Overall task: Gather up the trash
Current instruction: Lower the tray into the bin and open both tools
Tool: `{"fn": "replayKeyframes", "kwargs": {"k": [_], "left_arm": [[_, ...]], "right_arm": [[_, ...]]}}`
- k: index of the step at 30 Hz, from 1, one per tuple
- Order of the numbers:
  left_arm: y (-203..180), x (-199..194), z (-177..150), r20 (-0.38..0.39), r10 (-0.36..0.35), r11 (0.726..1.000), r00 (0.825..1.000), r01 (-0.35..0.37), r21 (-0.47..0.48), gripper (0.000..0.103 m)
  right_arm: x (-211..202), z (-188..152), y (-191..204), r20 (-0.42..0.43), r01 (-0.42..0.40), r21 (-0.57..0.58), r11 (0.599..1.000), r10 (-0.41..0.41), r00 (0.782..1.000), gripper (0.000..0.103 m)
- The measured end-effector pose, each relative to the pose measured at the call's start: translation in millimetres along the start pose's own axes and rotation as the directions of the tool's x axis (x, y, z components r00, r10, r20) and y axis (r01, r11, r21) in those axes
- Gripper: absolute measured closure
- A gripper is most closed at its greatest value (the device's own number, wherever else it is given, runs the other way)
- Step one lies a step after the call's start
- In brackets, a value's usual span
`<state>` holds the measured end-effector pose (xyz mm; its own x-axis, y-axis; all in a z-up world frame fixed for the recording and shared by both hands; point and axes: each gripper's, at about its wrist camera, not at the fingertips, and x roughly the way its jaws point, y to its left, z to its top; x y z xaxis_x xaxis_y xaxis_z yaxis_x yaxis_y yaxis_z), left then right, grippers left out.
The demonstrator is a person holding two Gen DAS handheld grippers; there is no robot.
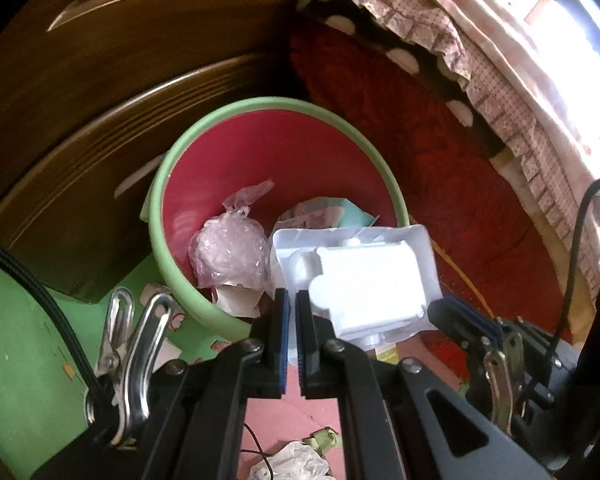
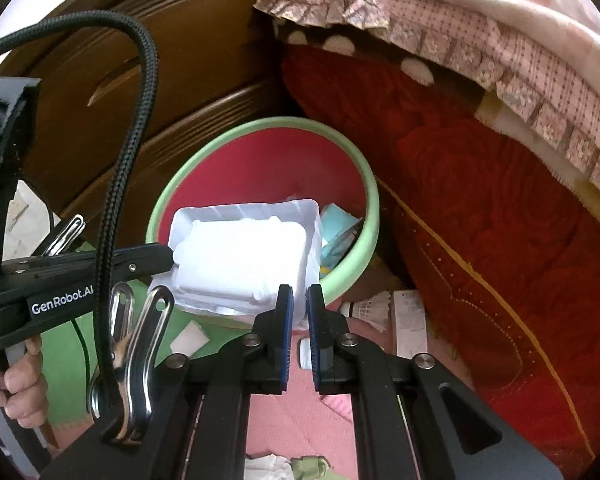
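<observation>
Bedside bin (image 1: 188,148) | tray (image 1: 364,276) hides trash | both tongs (image 1: 292,300) (image 2: 299,294) pinch its edges

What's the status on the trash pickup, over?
Both tools, left and right, shut on the white plastic tray, one per edge. Tray over the bin rim. Bin partly filled; nothing blocking.

hidden: bin (image 2: 370,200) floor under white tray (image 2: 244,256) | cut off: crumpled bag (image 1: 292,466)
</observation>
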<state>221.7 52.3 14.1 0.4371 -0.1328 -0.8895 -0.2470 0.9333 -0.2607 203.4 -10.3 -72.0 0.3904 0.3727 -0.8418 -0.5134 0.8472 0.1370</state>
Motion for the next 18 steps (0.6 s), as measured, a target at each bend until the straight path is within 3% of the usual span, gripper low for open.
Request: {"fn": "replayKeyframes", "kwargs": {"k": [18], "left_arm": [[0.7, 4.3, 0.7, -0.018, 0.011, 1.000, 1.000, -0.011, 0.003, 0.097]], "right_arm": [[13.3, -3.6, -5.2, -0.038, 0.022, 0.044, 0.999, -0.021, 0.999, 0.093]]}}
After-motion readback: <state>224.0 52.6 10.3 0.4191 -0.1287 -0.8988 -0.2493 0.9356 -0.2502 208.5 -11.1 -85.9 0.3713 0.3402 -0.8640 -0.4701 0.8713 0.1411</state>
